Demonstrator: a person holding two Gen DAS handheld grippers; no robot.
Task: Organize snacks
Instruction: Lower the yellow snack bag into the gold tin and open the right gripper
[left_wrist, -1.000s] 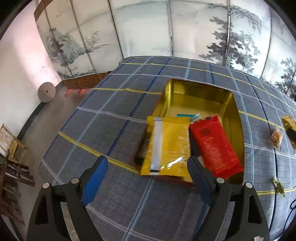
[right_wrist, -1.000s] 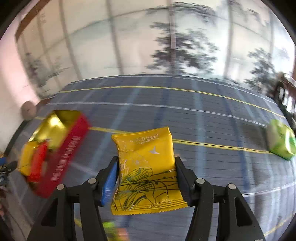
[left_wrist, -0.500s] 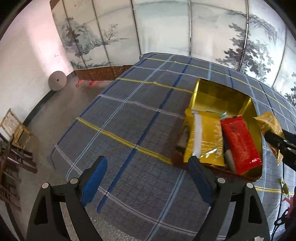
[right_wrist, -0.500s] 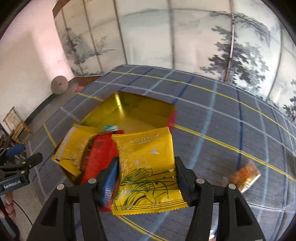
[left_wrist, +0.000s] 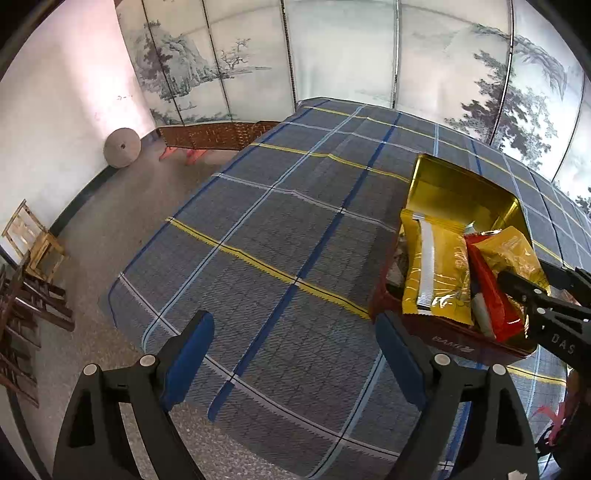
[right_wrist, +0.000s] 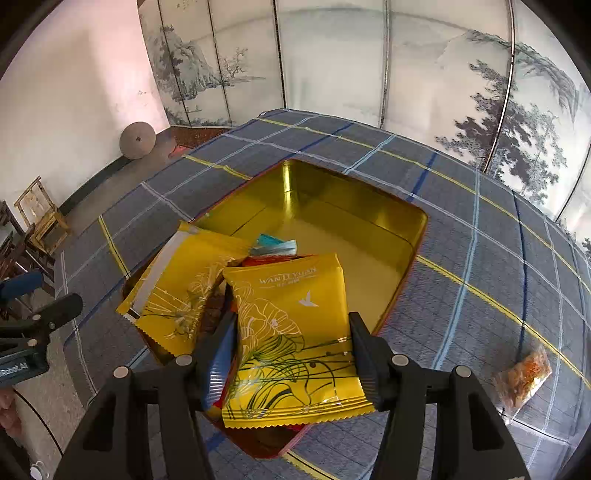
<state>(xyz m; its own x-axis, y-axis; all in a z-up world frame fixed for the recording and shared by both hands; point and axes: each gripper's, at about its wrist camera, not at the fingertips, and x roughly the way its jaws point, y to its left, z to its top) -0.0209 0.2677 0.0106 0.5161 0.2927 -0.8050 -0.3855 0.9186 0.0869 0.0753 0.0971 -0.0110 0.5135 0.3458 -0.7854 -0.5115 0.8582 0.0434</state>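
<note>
Gold tin (right_wrist: 413, 236) holds several packets; right gripper (right_wrist: 291, 345) clamps another yellow packet (right_wrist: 295, 332) above it (left gripper (left_wrist: 295, 350) gapes empty), orange snack (right_wrist: 522, 376) waiting.

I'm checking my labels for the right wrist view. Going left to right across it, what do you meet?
Left gripper → yellow packet lying in the tin → yellow packet held in the right gripper → tin's far right wall → small orange snack bag on the cloth.

We log: tin (right_wrist: 388, 210) on the tablecloth (right_wrist: 461, 236) | two packets (right_wrist: 184, 288) inside its near-left end | loose snack bag (right_wrist: 524, 373) on the cloth, right of tin.
</note>
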